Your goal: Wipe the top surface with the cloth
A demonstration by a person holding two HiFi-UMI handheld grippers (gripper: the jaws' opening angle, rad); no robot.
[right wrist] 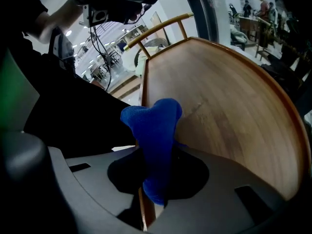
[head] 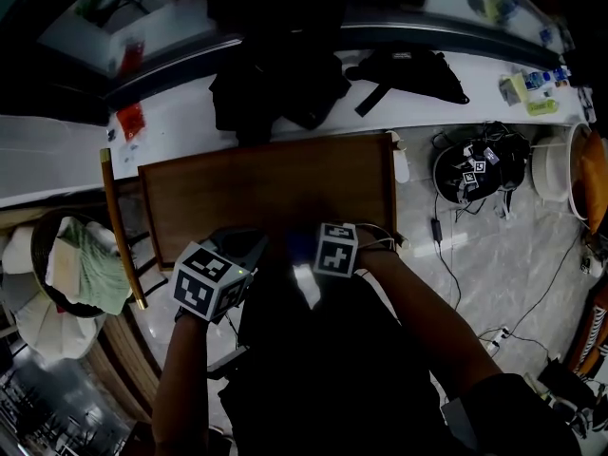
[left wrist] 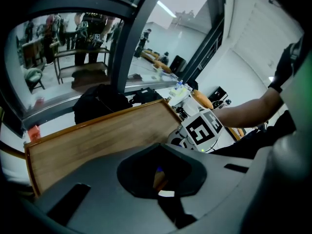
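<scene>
Wooden table top lies directly ahead of the person, with both grippers at its near edge. Right gripper: in the right gripper view its jaws are clamped on a blue cloth, which stands up out of the right gripper as a bunched fold. The cloth sits at the near left edge of the table top; whether it touches the wood cannot be told. Left gripper: just left of the right one, also at the near edge. In the left gripper view the jaws of the left gripper are drawn together with nothing between them; only a sliver of wood edge shows through the opening. The table top runs away to the far left, bare. Dark bags rest on the white ledge beyond the table's far edge. A wooden chair stands just left of the table.
</scene>
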